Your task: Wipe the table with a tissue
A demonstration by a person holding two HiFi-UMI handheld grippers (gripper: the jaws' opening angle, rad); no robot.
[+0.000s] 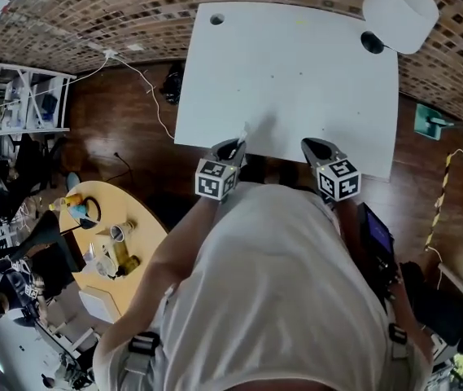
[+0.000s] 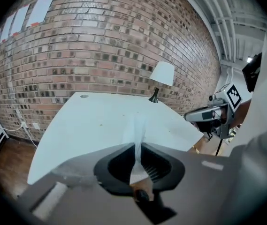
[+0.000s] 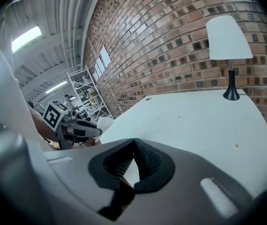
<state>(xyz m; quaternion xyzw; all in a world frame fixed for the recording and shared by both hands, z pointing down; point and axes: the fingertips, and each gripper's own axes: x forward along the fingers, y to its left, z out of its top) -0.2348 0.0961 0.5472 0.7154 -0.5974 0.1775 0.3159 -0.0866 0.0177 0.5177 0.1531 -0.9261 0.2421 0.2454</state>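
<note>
Tissue (image 2: pixel 137 127): one, white, thin, creased into a narrow strip. Its long axis runs along the line of my left claw (image 2: pixel 138 147). The free end points forward past the tips, towards the brick wall (image 2: pixel 100 46), over the near edge of the worktop (image 1: pixel 296 72).
Left claw: clenched on the tissue's near end.
Right claw (image 3: pixel 134 143): tips pressed together, nothing between them, at the same near edge.
Worktop: white.
Lamp (image 3: pixel 228 36): white shade, dark base, far right corner.
</note>
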